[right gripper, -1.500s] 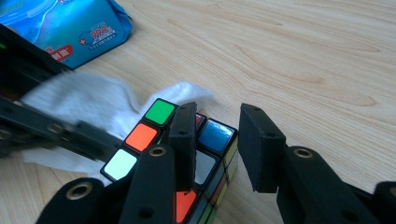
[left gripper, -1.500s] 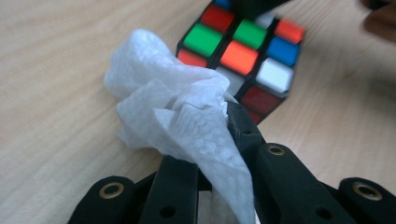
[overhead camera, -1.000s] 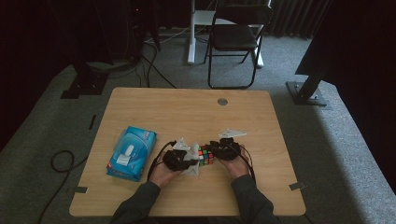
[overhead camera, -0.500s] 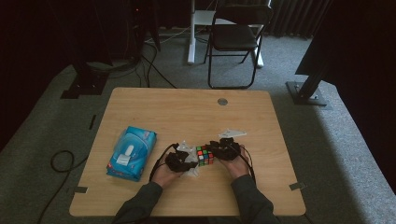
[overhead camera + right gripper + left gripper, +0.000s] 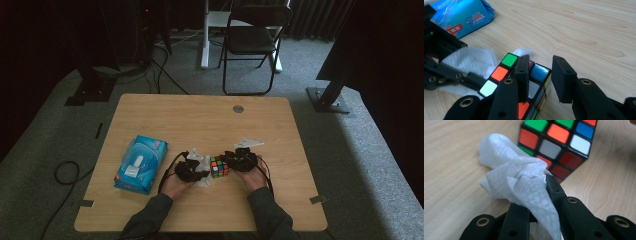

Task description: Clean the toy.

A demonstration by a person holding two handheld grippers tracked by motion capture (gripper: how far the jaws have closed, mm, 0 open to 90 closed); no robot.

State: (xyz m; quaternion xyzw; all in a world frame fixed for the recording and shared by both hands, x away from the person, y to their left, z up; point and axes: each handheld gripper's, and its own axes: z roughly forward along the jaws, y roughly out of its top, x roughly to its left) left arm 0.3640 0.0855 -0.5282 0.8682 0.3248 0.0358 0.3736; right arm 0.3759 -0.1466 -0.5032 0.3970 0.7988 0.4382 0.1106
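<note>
White, crumpled wet wipe (image 5: 516, 185) sits pinched between the two black jaws of the left hand-held gripper (image 5: 537, 195), which are closed down tight on the bunched cloth; its loose folds rest against the near face of the Rubik's cube (image 5: 556, 142) in the left gripper view. The right hand-held gripper (image 5: 540, 75) has its jaws parted about halfway: the left jaw lies across the top of the Rubik's cube (image 5: 524, 75), while the right jaw stands clear of the cube's side with bare wood showing in the gap, so it has no firm hold; whether the left jaw actually presses on the tiles is hard to judge from this angle.

From the high view, both forearms come in over the near edge of the counter (image 5: 200, 120), and the left hand-held gripper (image 5: 192, 170) and right hand-held gripper (image 5: 240, 161) meet either side of the Rubik's cube (image 5: 219, 166), which stands on the counter a little nearer the near edge than the middle, between the left and right edges. The wet wipe (image 5: 202, 167) is just left of the cube, touching it. Farther toward the left edge lies a blue pack of wet wipes (image 5: 141, 162), flat and well apart from the cube. Near the far edge is a small round grey grommet (image 5: 238, 108) set into the counter.
</note>
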